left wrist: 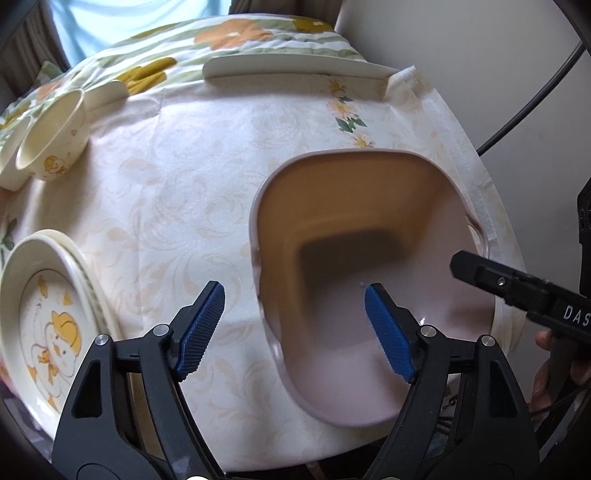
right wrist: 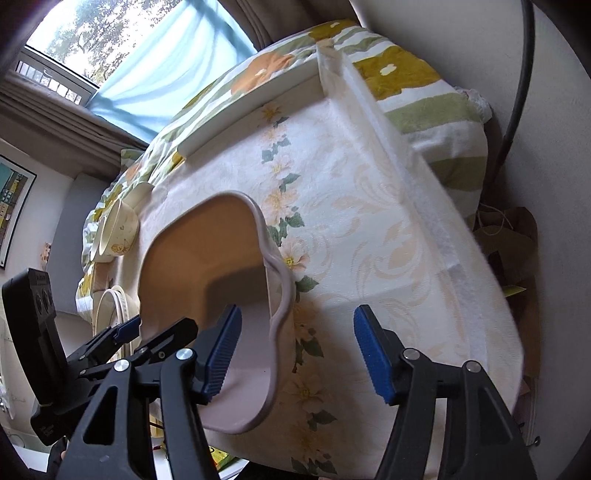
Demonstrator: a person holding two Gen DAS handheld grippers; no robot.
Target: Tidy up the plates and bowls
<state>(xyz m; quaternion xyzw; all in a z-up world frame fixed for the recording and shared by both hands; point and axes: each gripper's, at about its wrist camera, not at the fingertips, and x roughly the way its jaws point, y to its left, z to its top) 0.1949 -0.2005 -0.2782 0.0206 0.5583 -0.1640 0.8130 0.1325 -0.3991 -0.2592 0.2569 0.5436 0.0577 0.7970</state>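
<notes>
A large pale pink basin (left wrist: 369, 236) with a wavy rim stands on the right of the cloth-covered table; it also shows in the right wrist view (right wrist: 207, 251). My left gripper (left wrist: 295, 328) is open, straddling the basin's near left rim. My right gripper (right wrist: 295, 350) is open, straddling the basin's right rim; it also shows in the left wrist view (left wrist: 517, 291). A stack of cream plates (left wrist: 48, 325) with a duck picture lies at the near left. Cream bowls (left wrist: 51, 136) with duck prints sit at the far left.
A white tray-like board (left wrist: 291, 66) lies at the table's far edge on a floral quilt (left wrist: 229, 33). A black cable (left wrist: 535, 99) runs down the white wall on the right. The table's right edge (right wrist: 461, 258) drops off beside the basin.
</notes>
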